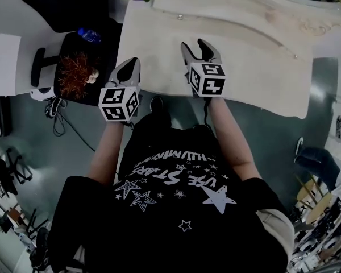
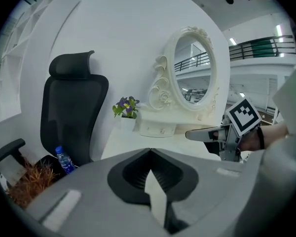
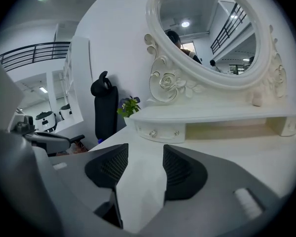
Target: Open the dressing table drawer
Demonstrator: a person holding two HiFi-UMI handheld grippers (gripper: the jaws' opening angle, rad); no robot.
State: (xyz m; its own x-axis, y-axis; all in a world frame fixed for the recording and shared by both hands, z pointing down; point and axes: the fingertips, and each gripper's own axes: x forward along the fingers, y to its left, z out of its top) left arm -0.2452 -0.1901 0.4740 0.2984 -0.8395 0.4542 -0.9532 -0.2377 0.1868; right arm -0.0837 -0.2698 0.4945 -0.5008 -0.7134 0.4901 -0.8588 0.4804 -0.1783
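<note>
The little drawer (image 3: pixel 163 132) is shut. It sits in the middle of the right gripper view, at the back of the white tabletop (image 1: pixel 256 67), in the low shelf under the round mirror (image 3: pixel 207 28). It has two tiny knobs (image 3: pixel 152 133).

The right gripper (image 3: pixel 140 157) is over the tabletop, well apart from the drawer. Its fingers are spread, with nothing between them. The left gripper (image 2: pixel 149 152) is at the tabletop's left edge in the head view, its fingers pressed together on nothing.

The knobs are small and round, so the fingers could slip off. Pulling on one knob only could turn the drawer crooked and make it stick. The plant (image 3: pixel 129 107) stands just beside the drawer's left end, so a wide reach could knock it over.
</note>
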